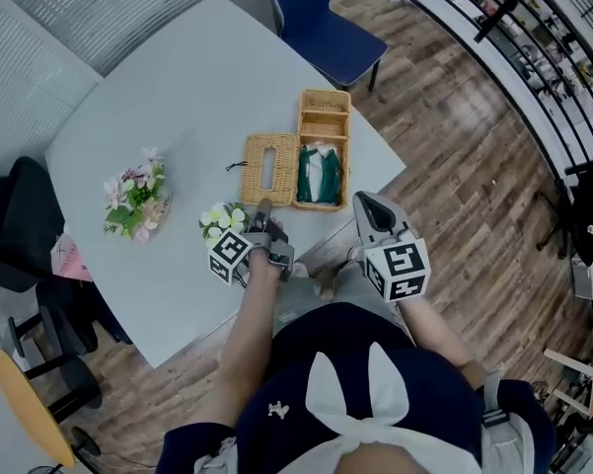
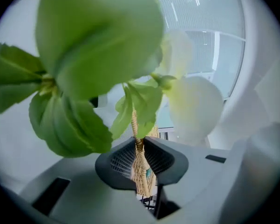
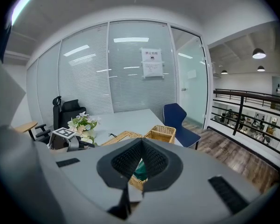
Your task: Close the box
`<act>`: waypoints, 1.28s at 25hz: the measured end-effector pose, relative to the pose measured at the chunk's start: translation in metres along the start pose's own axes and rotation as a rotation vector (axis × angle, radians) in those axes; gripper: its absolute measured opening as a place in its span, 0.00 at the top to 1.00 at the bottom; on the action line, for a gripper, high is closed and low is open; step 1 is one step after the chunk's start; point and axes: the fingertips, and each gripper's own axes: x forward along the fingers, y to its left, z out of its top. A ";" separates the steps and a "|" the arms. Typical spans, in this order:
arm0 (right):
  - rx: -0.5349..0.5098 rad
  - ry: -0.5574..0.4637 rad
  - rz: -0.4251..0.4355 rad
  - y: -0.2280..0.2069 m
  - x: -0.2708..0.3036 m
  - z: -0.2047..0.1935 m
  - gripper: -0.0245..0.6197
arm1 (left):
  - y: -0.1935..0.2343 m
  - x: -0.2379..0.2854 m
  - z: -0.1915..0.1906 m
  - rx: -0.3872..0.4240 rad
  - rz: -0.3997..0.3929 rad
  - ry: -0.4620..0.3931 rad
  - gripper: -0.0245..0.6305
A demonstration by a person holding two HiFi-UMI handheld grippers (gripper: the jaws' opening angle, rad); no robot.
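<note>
A wicker box (image 1: 322, 176) with green cloth inside lies open near the table's front edge. Its lid (image 1: 269, 169) is folded out flat to the left. My left gripper (image 1: 263, 208) sits at the lid's near edge. In the left gripper view its jaws (image 2: 139, 143) press on a wicker strip (image 2: 140, 171) of that lid, with leaves and white petals (image 2: 98, 55) filling most of the picture. My right gripper (image 1: 361, 197) hovers off the table's corner, right of the box. Its jaws (image 3: 142, 141) stand together with nothing held, pointing at the box (image 3: 139, 171).
A smaller empty wicker basket (image 1: 325, 115) stands just behind the box. A small flower bunch (image 1: 220, 218) lies by my left gripper, a larger one (image 1: 135, 194) further left. A blue chair (image 1: 326, 23) stands beyond the table (image 1: 197, 77), a black office chair (image 1: 20, 215) at the left.
</note>
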 end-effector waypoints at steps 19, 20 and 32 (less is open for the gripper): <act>-0.025 0.009 0.073 -0.018 0.007 0.001 0.96 | -0.043 -0.005 -0.006 0.481 0.001 -0.005 0.87; -0.026 0.010 0.076 -0.018 0.008 0.001 0.96 | -0.043 -0.005 -0.006 0.492 0.010 -0.005 0.87; -0.044 0.020 0.103 -0.024 0.009 0.003 0.96 | -0.050 -0.007 -0.010 0.627 0.084 -0.001 0.88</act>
